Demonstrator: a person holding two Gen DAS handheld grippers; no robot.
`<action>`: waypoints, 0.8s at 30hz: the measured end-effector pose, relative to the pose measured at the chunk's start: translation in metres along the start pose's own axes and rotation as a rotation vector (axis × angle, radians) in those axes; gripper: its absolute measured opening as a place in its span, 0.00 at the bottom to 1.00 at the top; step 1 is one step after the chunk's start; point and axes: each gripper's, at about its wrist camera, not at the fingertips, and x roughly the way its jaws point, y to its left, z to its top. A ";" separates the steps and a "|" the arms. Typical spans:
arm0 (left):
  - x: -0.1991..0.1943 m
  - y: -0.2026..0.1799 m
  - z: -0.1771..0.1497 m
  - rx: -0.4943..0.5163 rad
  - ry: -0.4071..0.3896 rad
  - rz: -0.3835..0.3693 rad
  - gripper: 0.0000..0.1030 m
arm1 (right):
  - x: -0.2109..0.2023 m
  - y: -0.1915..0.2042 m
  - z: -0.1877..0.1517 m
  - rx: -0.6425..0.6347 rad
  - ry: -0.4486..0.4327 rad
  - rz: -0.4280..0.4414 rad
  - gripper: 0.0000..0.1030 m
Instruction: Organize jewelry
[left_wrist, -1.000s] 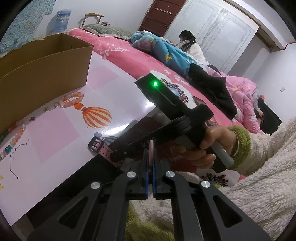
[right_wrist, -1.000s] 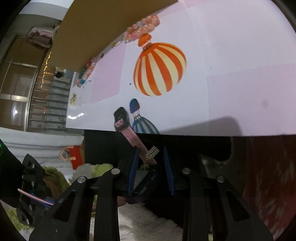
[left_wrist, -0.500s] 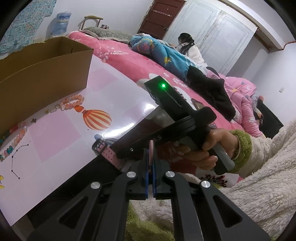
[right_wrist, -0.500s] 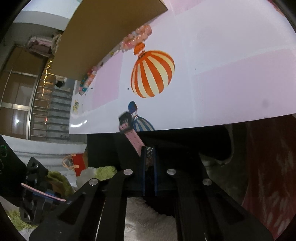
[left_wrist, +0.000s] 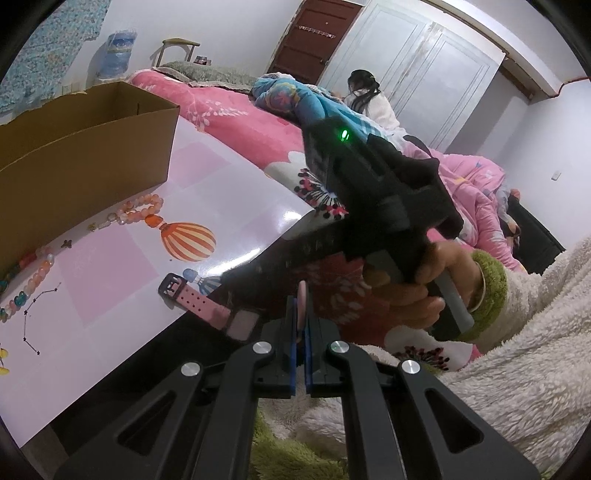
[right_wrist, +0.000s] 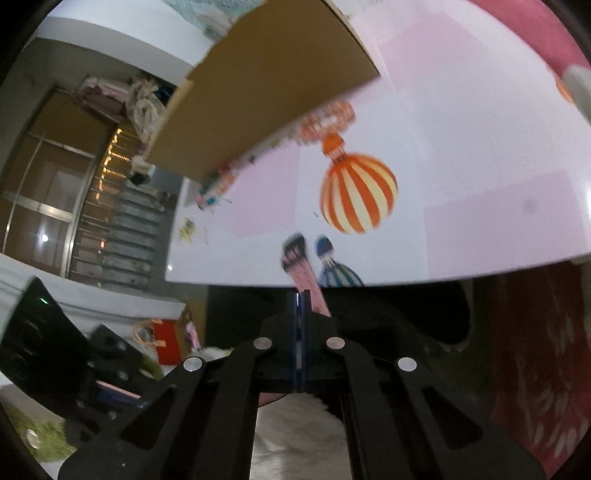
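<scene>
Pink watch (left_wrist: 218, 309): light, floppy strap. Left gripper (left_wrist: 300, 314) pinches one strap end, right gripper (right_wrist: 300, 299) clamped on the other; buckle end (left_wrist: 170, 288) sags onto counter (left_wrist: 110, 266).

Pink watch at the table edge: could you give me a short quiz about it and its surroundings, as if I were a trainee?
1. True or false: the left gripper is shut on a strap of the pink watch.
2. The watch's buckle end lies on: A) the cardboard box B) the table C) the bed.
3. Fill in: the peach bead bracelet lies beside the printed orange ____.
Key: 1 true; 2 B; 3 balloon.
</scene>
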 end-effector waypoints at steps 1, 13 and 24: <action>-0.002 0.000 0.000 0.002 -0.006 0.002 0.02 | -0.003 0.002 0.003 -0.006 -0.013 0.003 0.00; -0.016 0.010 0.004 0.015 -0.051 0.025 0.02 | -0.009 0.025 0.045 -0.051 -0.125 0.033 0.00; -0.045 0.022 0.015 -0.004 -0.143 0.064 0.02 | 0.011 0.019 0.078 -0.059 -0.146 -0.013 0.37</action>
